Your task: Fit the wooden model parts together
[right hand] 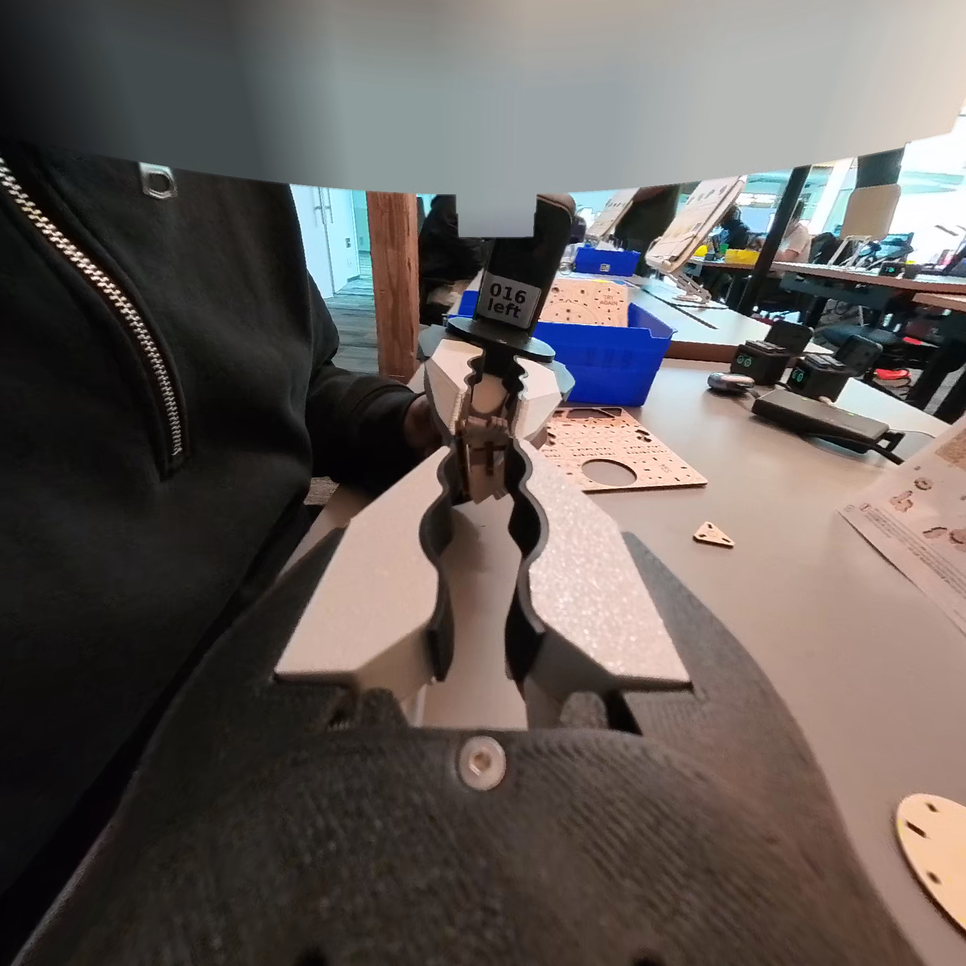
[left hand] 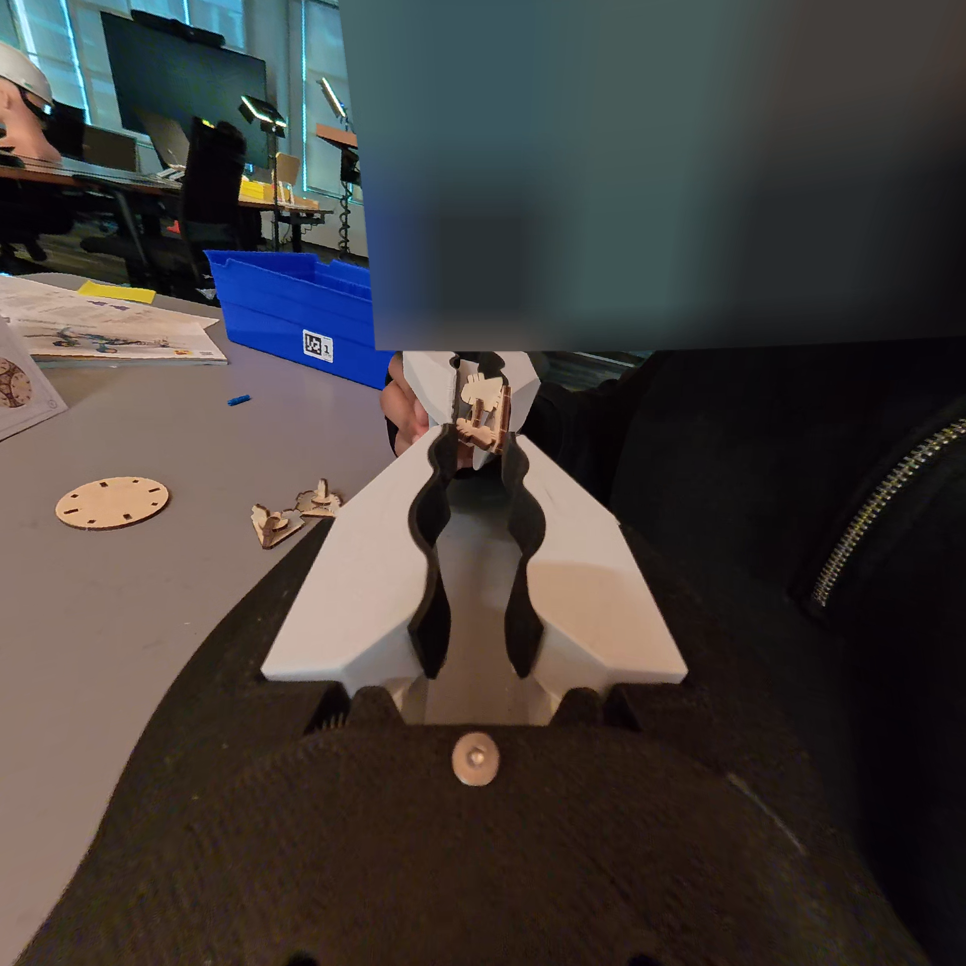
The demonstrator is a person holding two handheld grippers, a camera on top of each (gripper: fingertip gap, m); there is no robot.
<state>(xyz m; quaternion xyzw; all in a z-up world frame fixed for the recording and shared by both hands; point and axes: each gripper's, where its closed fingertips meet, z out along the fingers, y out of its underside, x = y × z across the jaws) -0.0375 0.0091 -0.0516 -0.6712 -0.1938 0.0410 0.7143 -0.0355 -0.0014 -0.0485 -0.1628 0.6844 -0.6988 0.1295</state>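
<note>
Both tools meet tip to tip in the air in front of the person's black zipped jacket, above the near edge of the grey table. Between them is a small pale laser-cut plywood assembly of slotted lobed plates. The left tool pinches its lower end between black wavy pads, while the right tool, facing it, grips the upper end. From the right wrist view the same assembly sits in the right tool, with the left tool clamped on from the far side. Holding it at two ends, off the table, seems meant to steady one part while another is pressed or seated into its slot.

On the table to the left lie a round plywood disc with slots and two more small plywood assemblies, apparently set aside. A blue plastic bin stands at the far edge beside printed instruction sheets. To the right lie a punched-out plywood sheet and a small triangular plywood piece.
</note>
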